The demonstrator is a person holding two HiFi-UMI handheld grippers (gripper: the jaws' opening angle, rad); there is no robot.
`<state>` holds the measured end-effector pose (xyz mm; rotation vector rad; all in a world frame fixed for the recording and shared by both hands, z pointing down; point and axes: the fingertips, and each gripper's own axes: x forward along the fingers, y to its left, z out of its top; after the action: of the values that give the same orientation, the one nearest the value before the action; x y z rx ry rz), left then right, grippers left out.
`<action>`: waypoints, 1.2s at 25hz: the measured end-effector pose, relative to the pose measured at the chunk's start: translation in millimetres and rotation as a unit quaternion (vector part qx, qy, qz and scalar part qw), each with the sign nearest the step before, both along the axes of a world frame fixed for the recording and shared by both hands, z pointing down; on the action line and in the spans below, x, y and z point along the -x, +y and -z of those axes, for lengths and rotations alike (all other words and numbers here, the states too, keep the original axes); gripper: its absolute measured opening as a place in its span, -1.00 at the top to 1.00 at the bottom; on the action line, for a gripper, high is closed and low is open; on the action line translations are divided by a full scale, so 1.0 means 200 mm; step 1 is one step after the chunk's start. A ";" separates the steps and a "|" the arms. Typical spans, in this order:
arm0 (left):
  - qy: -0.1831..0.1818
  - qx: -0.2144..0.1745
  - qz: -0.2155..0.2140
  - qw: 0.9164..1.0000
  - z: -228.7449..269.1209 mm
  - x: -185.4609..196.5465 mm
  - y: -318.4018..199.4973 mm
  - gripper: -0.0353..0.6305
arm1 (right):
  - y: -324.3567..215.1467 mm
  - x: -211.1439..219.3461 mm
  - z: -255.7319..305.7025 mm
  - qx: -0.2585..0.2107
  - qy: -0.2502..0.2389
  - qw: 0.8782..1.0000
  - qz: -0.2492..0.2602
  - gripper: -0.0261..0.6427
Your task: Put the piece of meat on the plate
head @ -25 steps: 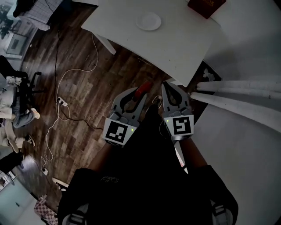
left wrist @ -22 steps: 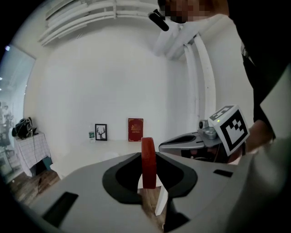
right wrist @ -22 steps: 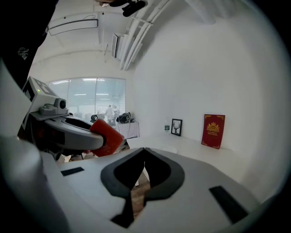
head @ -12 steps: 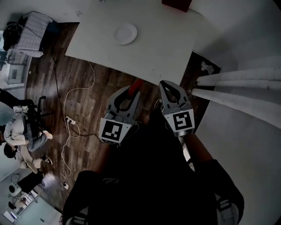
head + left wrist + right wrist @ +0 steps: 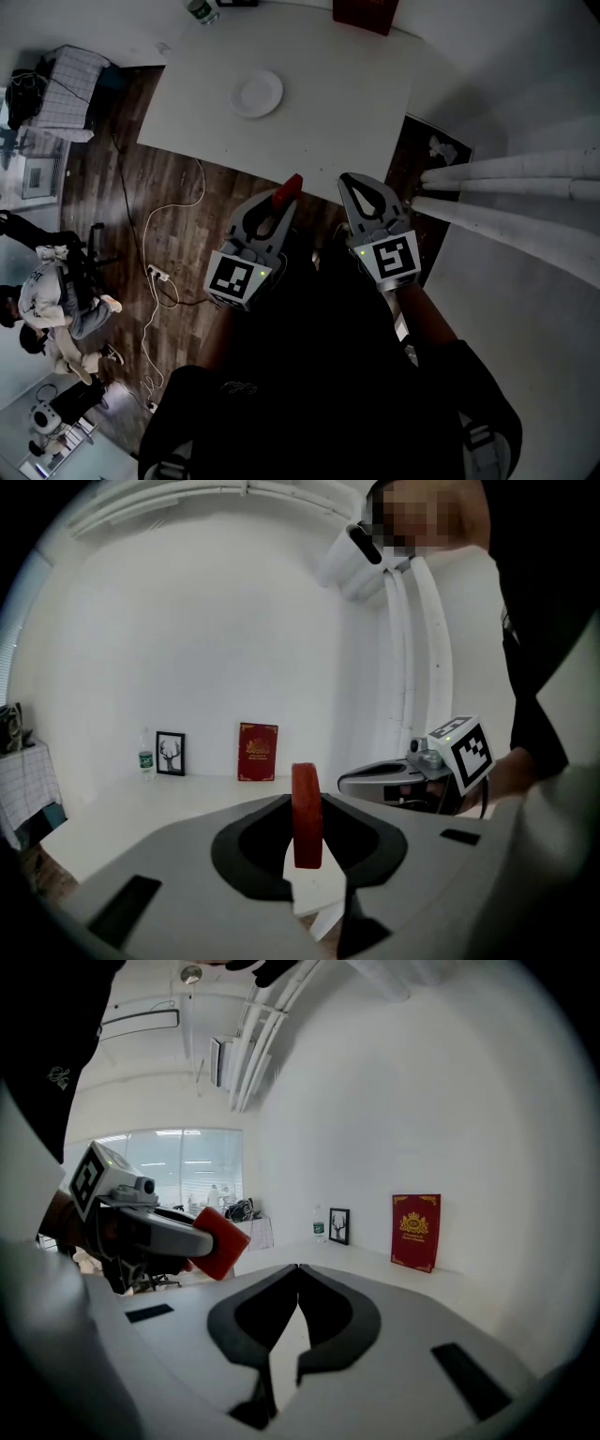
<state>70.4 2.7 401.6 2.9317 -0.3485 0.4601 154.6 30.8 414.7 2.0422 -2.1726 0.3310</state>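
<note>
the left tongs (image 5: 278, 202) pinch the piece of meat (image 5: 287, 188), a red slab standing on edge between their tips, held in the air right at the near edge of the white surface (image 5: 356, 112). the right tongs (image 5: 363, 186) are pressed together with nothing between them, just beside the left pair. the plate (image 5: 256, 94) sits on the surface, well apart from the meat. a red book (image 5: 364, 13), a small framed picture (image 5: 170, 754) and a bottle (image 5: 200, 9) stand along the far side by the wall.
</note>
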 end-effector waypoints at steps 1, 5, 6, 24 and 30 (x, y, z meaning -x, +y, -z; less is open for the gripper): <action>0.002 -0.001 -0.013 1.000 0.00 -0.01 -0.02 0.63 | -0.02 0.00 0.00 -0.002 -0.002 1.000 0.008 0.86; 0.001 -0.008 -0.066 0.998 0.01 -0.01 -0.11 0.63 | -0.10 0.02 0.02 -0.012 -0.005 0.999 0.038 0.86; 0.000 -0.012 -0.083 0.997 0.02 0.00 -0.14 0.63 | -0.13 0.02 0.03 -0.012 0.001 0.999 0.047 0.86; -0.034 -0.138 -0.310 0.940 -0.03 0.04 -0.34 0.63 | -0.46 0.34 -0.01 0.082 0.182 0.907 0.372 0.40; -0.041 -0.148 -0.329 0.932 -0.06 0.07 -0.37 0.63 | -0.55 0.45 -0.07 0.080 0.240 0.862 0.438 0.41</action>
<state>57.2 -71.6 414.0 3.2726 0.6426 0.6567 64.3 -79.6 428.6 0.7549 -2.3327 -0.1088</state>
